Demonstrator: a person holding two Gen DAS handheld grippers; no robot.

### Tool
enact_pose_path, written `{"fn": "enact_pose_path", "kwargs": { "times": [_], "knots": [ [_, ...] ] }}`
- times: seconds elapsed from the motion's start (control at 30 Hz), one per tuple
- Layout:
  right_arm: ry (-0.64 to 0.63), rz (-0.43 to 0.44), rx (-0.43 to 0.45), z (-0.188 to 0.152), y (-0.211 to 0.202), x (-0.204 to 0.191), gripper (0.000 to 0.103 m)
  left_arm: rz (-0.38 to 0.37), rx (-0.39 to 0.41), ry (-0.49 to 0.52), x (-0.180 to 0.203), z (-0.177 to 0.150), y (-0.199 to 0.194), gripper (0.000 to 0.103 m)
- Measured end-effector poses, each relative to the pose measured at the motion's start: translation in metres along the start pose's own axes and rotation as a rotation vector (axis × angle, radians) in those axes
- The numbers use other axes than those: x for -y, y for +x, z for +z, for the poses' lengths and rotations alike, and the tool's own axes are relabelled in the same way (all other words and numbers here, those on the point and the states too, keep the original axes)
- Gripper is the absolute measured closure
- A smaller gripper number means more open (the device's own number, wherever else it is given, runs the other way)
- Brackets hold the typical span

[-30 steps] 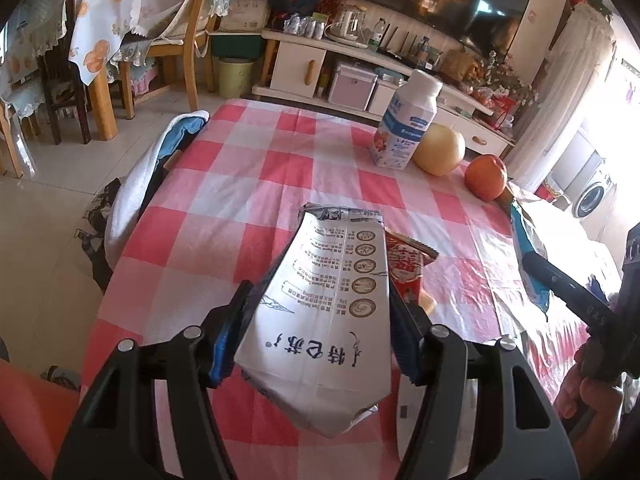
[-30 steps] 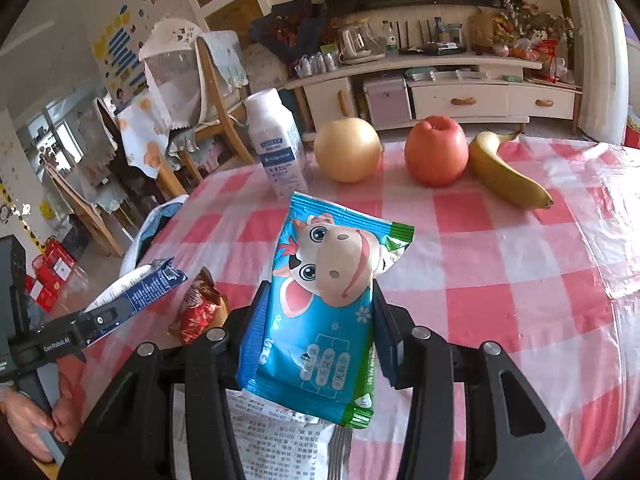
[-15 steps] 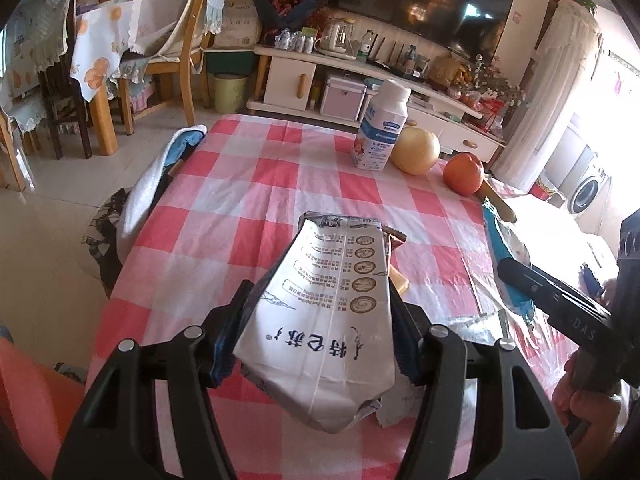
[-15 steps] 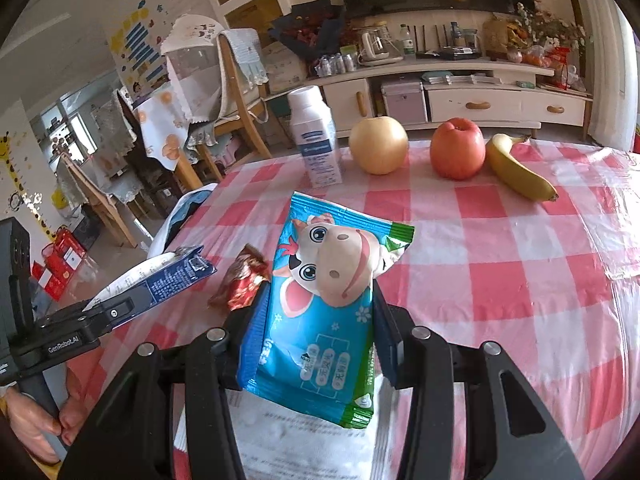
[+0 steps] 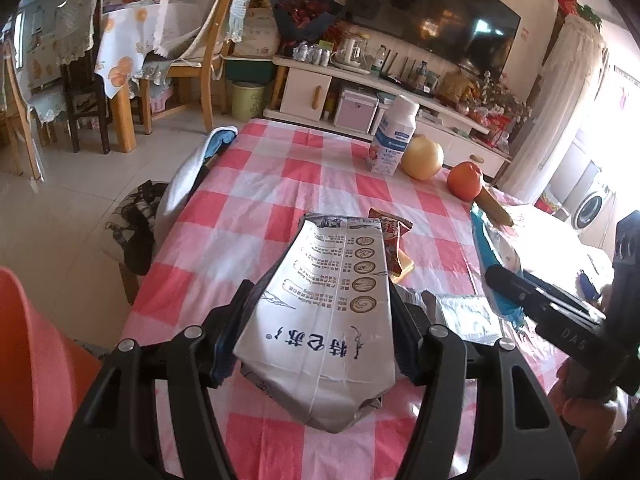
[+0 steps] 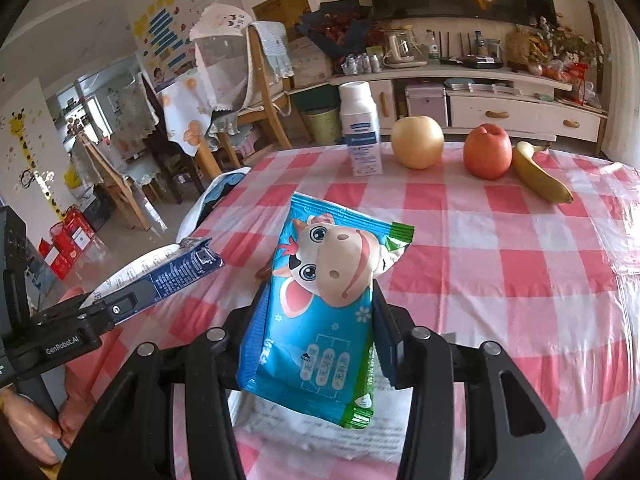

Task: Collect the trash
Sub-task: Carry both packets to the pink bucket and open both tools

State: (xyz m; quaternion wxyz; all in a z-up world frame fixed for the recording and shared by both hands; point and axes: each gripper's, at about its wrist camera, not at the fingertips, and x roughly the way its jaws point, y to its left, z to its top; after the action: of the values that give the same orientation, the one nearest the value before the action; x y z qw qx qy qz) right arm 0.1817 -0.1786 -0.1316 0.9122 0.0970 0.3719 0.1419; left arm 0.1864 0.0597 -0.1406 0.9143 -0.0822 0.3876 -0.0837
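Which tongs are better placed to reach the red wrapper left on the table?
Left. The red wrapper lies just beyond the carton held in the left tongs, though they would probably need emptying first.

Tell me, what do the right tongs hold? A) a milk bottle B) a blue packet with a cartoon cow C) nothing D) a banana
B: the right tongs are shut on the blue packet, while the banana and bottle stay on the table.
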Motion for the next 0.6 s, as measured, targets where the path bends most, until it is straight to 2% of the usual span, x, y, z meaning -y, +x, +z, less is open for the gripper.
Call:
{"fn": "enact_pose_path", "kwargs": {
  "times": [0.6],
  "knots": [
    [-0.078,0.036,-0.012,-0.022,-0.026,-0.055,0.055,-0.005,0.087,-0.058,-0.028,-0.015,-0.060,0.040]
  ]
}}
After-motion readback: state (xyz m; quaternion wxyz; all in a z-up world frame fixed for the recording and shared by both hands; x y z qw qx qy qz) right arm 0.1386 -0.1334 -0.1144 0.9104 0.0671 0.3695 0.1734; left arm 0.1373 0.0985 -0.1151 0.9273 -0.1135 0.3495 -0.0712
